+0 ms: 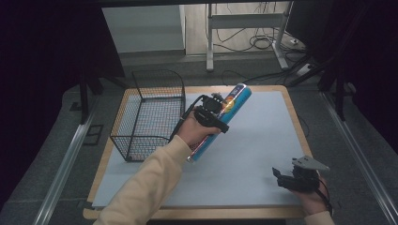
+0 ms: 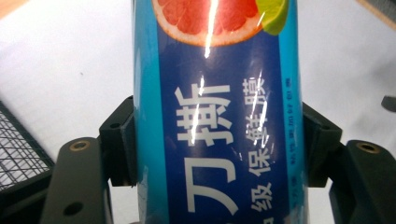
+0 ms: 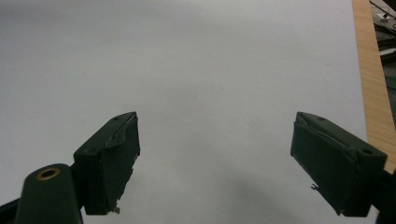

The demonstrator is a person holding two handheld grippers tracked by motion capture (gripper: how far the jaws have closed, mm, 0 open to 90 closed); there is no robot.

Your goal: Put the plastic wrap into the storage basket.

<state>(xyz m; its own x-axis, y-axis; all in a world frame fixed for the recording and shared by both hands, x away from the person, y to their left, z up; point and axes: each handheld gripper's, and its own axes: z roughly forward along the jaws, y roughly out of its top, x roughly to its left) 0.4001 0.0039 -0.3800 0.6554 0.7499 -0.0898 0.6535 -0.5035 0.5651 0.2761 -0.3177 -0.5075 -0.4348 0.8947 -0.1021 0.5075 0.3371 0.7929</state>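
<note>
Grey mat (image 1: 263,154), tongs (image 2: 219,154) hiding box (image 2: 215,116) sides

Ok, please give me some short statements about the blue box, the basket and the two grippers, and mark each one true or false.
1. The left gripper is shut on the blue box. True.
2. The blue box lies inside the wire basket. False: it is in the left gripper, beside the basket.
3. The right gripper is open with nothing between its fingers. True.
4. The basket is made of solid plastic. False: it is wire mesh.
</note>
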